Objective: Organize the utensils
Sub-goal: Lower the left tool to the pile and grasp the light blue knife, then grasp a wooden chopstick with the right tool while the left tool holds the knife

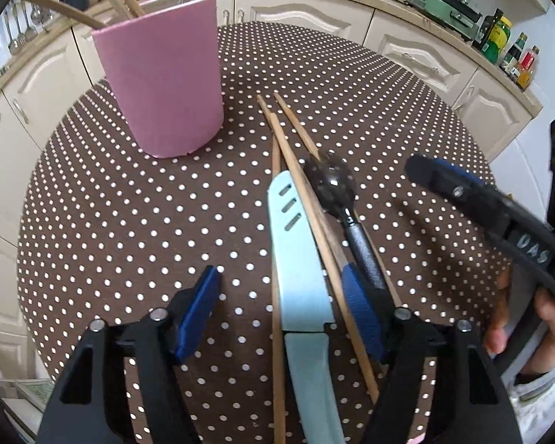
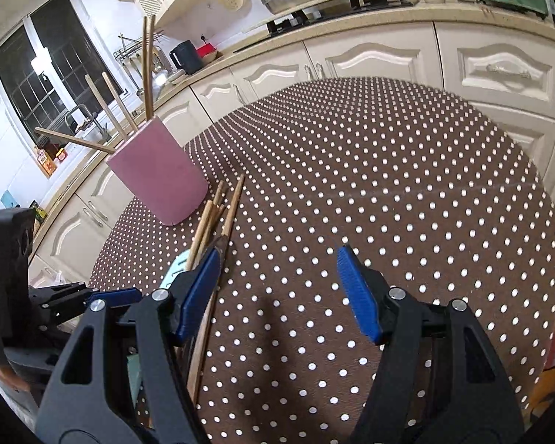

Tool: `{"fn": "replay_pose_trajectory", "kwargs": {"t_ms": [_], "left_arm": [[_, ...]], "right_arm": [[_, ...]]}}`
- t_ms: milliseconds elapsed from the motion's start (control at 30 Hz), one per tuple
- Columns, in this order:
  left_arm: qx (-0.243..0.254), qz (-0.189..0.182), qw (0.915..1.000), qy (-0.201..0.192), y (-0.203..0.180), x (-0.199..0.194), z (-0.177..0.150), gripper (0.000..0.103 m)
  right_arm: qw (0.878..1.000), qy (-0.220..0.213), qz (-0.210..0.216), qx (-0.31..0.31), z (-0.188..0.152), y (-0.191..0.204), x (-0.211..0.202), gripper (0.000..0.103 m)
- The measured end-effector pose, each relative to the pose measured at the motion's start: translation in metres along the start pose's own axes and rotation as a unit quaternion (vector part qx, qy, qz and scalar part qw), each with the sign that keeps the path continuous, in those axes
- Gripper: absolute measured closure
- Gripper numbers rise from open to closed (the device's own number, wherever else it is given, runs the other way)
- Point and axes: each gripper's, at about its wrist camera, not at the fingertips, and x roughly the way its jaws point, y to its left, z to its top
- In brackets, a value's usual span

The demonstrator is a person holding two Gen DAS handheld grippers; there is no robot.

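- Left gripper (image 1: 281, 307): jaws spread, pointing steeply down over the utensil pile. Light-blue knife (image 1: 301, 270) and some chopsticks (image 1: 296, 170) lie between the blue pads; no pad is seen pressing on them.
- Right pad of the left gripper sits just beside the dark spoon (image 1: 335, 185), over its handle; whether they touch cannot be told.
- Right gripper (image 2: 277, 292): jaws spread, only dotted cloth between the pads. Its left finger hangs over the pile's edge; in the left wrist view it hangs at the right, a hand (image 1: 529, 318) on it.
- Utensil pile: knife, chopsticks, spoon lie together, lengthwise from the near edge toward the middle of the round table (image 1: 129, 222), brown cloth with white dots.
- Pink holder (image 1: 162, 77): upright toward the far left edge of the table, near the chopstick tips but apart. Wooden sticks and a metal utensil stand in it.
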Motion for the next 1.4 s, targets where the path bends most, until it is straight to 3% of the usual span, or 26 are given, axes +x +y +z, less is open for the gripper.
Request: {"fn": "replay_pose_trajectory", "kwargs": {"t_ms": [233,567,633,700,767,900,1033,1400], "left_arm": [[-0.013,-0.017,0.9998,0.004,0.012,-0.006,-0.003,0.047],[0.003,0.019,0.9998,0.001,0.001,0.000,0.002,0.049],[0.001,0.015,0.9999,0.002,-0.004,0.004,0.007,0.053],[-0.001,0.014,0.9999,0.001,-0.008,0.006,0.011,0.068],[0.006,0.026,0.9996,0.003,-0.010,0.010,0.011,0.075],[-0.005,0.021,0.9997,-0.006,-0.015,0.014,0.017,0.077],[-0.027,-0.008,0.9995,-0.012,-0.005,0.007,0.011,0.078],[-0.071,-0.014,0.9959,-0.054,0.042,-0.031,-0.008,0.078]], "right_arm": [[1.000,0.000,0.016,0.018,0.000,-0.008,-0.002,0.038],[1.000,-0.003,0.017,0.022,0.000,-0.010,-0.005,0.038],[1.000,-0.003,0.012,0.018,0.000,-0.006,-0.005,0.038],[1.000,-0.003,0.008,0.015,0.000,-0.004,-0.005,0.038],[1.000,-0.003,0.005,0.014,-0.001,-0.002,-0.004,0.038],[1.000,-0.002,0.002,0.011,-0.001,0.000,-0.003,0.038],[1.000,-0.001,-0.001,0.009,-0.001,0.001,-0.003,0.038],[0.998,0.031,-0.033,-0.039,0.010,0.019,0.011,0.038]]}}
